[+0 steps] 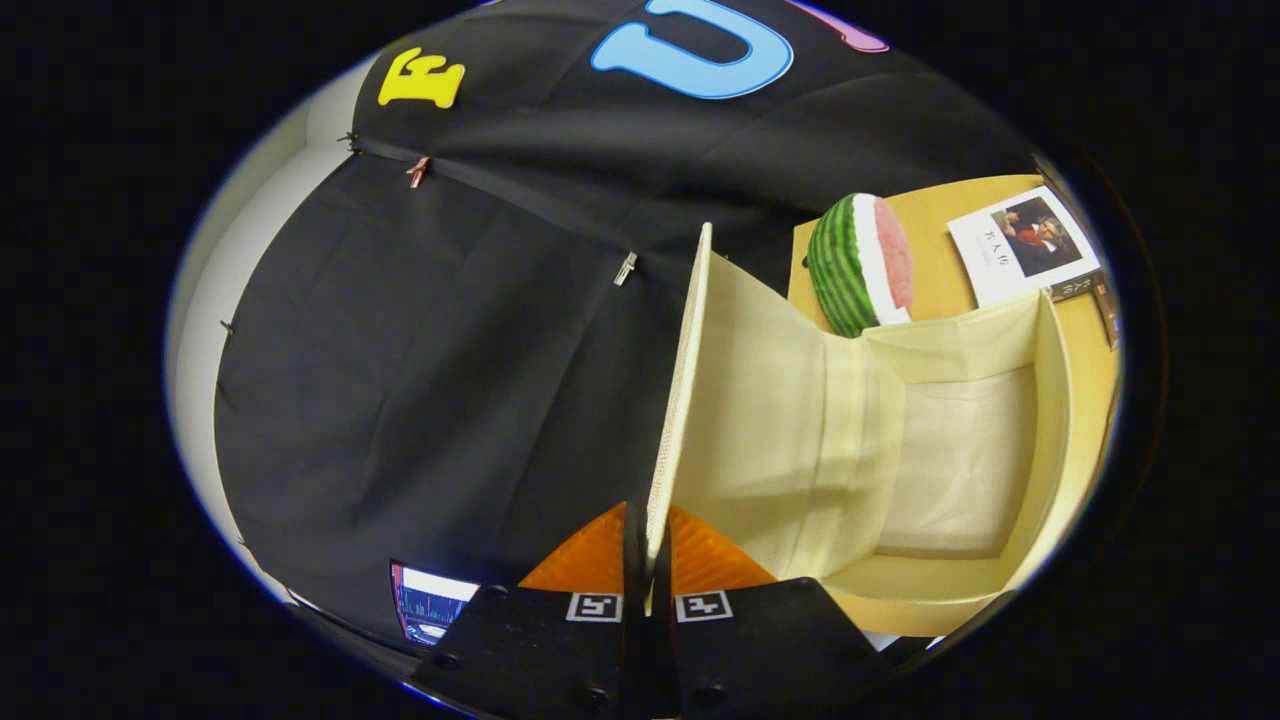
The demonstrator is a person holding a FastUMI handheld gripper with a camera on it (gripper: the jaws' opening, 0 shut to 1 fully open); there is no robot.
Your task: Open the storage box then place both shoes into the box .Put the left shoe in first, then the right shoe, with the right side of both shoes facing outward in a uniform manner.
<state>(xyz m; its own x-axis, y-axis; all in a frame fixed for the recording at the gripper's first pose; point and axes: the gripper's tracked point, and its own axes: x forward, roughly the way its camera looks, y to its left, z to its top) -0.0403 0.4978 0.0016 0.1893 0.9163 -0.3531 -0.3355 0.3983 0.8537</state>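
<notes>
A black cloth wall backs the booth, and to its right a tan worktop (935, 250) carries the cream storage box (960, 470). You are in the opening step: your claw (648, 575) is pinched narrow on the box's lid (690, 380), both fingers pressing its thin edge, and the lid stands swung up with the empty inside showing just beyond the fingers. Next, I judge, you let go of the lid once it will stay open, then go for the left shoe. Counted: one box, one lid, one watermelon slice (860, 265) just behind the box, one book (1025, 245) beside it.
</notes>
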